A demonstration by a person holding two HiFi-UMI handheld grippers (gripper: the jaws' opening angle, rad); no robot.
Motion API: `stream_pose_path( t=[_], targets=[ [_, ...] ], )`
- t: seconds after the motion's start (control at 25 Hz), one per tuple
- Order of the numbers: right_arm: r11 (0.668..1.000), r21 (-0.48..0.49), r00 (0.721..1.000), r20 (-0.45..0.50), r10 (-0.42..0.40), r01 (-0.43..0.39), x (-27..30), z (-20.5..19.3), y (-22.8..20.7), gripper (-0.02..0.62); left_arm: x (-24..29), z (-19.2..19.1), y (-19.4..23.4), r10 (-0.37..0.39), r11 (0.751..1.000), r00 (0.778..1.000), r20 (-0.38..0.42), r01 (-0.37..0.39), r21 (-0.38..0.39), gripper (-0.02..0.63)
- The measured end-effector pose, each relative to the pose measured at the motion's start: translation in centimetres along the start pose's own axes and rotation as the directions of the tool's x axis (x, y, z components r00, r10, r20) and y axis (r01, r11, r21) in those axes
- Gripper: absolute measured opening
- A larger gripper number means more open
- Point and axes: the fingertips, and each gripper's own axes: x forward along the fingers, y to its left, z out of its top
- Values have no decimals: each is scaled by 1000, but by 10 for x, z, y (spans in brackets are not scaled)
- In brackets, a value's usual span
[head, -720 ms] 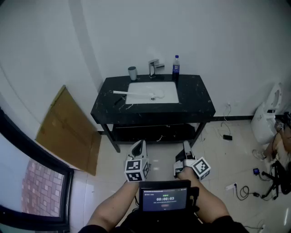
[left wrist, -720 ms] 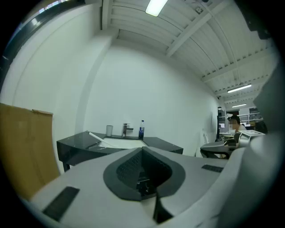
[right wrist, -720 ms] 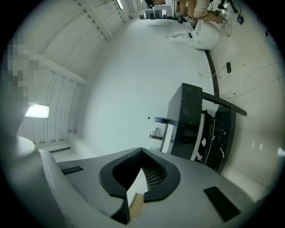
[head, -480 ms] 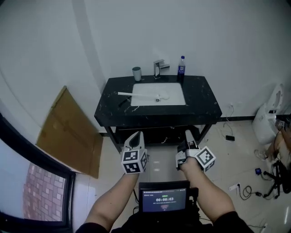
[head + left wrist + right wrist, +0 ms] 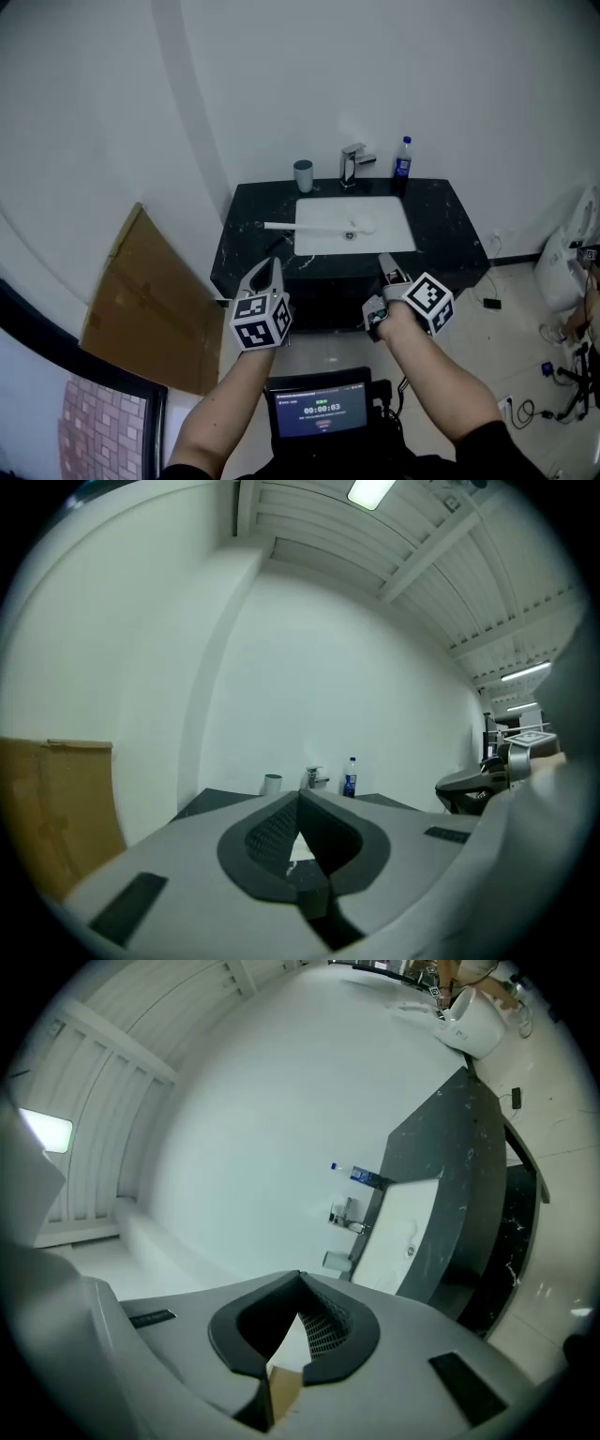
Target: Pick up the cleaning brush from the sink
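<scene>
The cleaning brush (image 5: 309, 227) is white with a long handle. It lies across the left rim of the white sink (image 5: 384, 242), its head end near the drain. The sink is set in a black marble vanity top (image 5: 459, 234). My left gripper (image 5: 273, 265) hovers in front of the vanity's near left edge, its jaws shut and empty. My right gripper (image 5: 383, 260) is level with it at the near edge, below the sink's front, also shut with nothing held. In the left gripper view the left gripper (image 5: 300, 797) points over the vanity toward the faucet (image 5: 315, 778); the right gripper (image 5: 300, 1277) is rolled sideways.
A faucet (image 5: 352, 164), a grey cup (image 5: 303, 175) and a blue bottle (image 5: 402, 157) stand along the vanity's back edge. A cardboard sheet (image 5: 141, 300) leans on the left wall. A white bag (image 5: 565, 264) and cables (image 5: 534, 409) are on the floor at right. A screen (image 5: 322, 409) sits at my chest.
I have come closer to the vanity. Both grippers have risen and moved forward to its near edge. Both stay shut.
</scene>
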Motion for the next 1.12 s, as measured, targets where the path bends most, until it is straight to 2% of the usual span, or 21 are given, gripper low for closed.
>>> stream_pose_path(
  t=[0.08,0.2,0.4,0.52,0.6,0.68,0.8,0.84,0.96,1.04,1.08,1.12],
  targets=[
    [1000,12,1000,3,22,-22,39,1,3,21,25,11,21,3,1000,1000,7,-3,0,0],
    [998,44,999,4,42,-43,109,-7,10,21,75,33,58,-31,999,1000,-5,31,23,0],
    [1000,-22,1000,19,-20,20,216,-47,30,21,155,75,151,-110,994,994,-7,110,17,0],
    [998,-4,993,98,-68,69,253,-72,33,21,192,79,200,-164,986,986,-29,165,25,0],
    [995,-53,983,170,-72,82,284,-78,49,21,228,86,234,-199,980,979,-31,200,21,0],
    [987,-85,970,214,-114,135,314,-88,52,21,262,92,258,-262,964,964,-51,263,23,0],
    [964,-74,933,282,-225,255,345,-92,47,21,303,105,272,-380,919,918,-109,388,66,0],
    [955,-91,924,295,-244,281,354,-91,50,21,315,112,277,-399,909,909,-119,409,76,0],
    [925,-150,913,275,-301,350,378,-92,48,21,347,120,292,-407,908,905,-121,416,57,0],
    [892,-151,890,246,-383,425,388,-87,28,21,365,114,286,-447,883,879,-166,463,77,0],
    [877,-143,875,245,-417,458,392,-84,18,63,373,110,282,-462,869,865,-194,485,94,0],
    [865,-137,862,248,-442,483,395,-81,11,185,380,107,281,-469,861,856,-219,498,103,0]
  ],
)
